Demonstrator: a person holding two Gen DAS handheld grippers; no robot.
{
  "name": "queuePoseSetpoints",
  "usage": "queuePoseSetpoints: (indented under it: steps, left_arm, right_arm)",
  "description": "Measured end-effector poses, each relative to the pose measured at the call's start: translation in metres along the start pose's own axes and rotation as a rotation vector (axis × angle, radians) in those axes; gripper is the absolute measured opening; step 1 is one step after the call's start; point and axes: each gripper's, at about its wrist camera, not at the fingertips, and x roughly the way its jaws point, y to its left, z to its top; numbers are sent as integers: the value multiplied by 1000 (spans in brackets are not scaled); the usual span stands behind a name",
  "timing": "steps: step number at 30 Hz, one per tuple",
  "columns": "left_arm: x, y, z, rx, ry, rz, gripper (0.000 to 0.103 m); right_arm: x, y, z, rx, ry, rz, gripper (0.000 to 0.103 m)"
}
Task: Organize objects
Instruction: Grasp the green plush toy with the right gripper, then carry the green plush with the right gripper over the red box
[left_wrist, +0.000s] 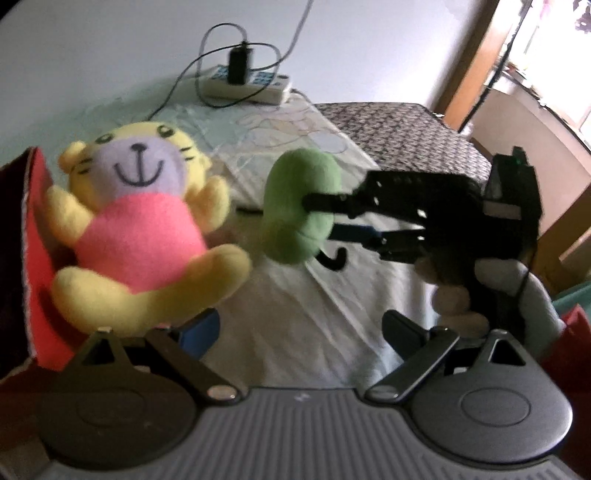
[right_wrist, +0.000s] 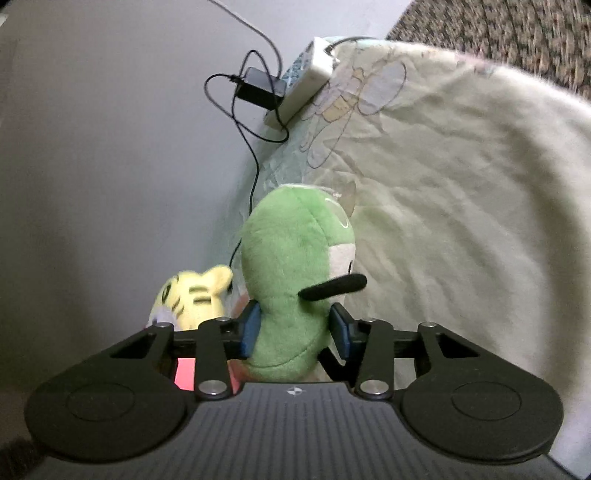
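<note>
Two plush toys are sitting up off the bed (right_wrist: 461, 192), one in each claw. The bed is filling most of both views, wearing a pale sheet with faint cartoon prints; a dark patterned cover (left_wrist: 399, 129) is showing at 1 o'clock in the left wrist view. A white wall (left_wrist: 110, 48) is standing behind the bed.

The tiger (left_wrist: 140, 229), yellow with a pink belly and a lilac face, is lying at 9 o'clock in the left wrist view, face toward the camera, leaning against a red cloth (left_wrist: 37, 266) at the frame's edge. The left gripper (left_wrist: 295, 332) is spreading its fingers wide; the left finger is sitting under the tiger's leg, the right one well apart, so I cannot tell whether it is truly gripping the toy.

The green toy (right_wrist: 291, 280) is standing upright at the centre of the right wrist view, with a black strip poking out toward 3 o'clock. The right gripper (right_wrist: 293, 328) is pinching it, both blue pads (right_wrist: 251, 328) pressing into its lower body. In the left wrist view this toy is hanging just right of the tiger, apart from it.

A power strip (left_wrist: 247, 85) is lying at 12 o'clock by the wall, with a black charger (left_wrist: 238, 64) plugged in and its cable (left_wrist: 177, 85) looping beside it.
</note>
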Motion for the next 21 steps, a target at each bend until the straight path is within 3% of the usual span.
queuePoseSetpoints:
  steps: [9, 14, 18, 21]
  left_arm:
    - [15, -33, -1, 85, 33, -115, 95]
    - [19, -51, -9, 128, 57, -173, 95]
    - [18, -57, -14, 145, 60, -165, 95]
    - [17, -51, -13, 129, 55, -141, 94]
  right_arm:
    - [-65, 19, -25, -271, 119, -181, 43]
    - [-77, 36, -42, -442, 174, -265, 44]
    - [-71, 47, -46, -516, 183, -247, 45]
    - [-70, 54, -45, -517, 164, -183, 46]
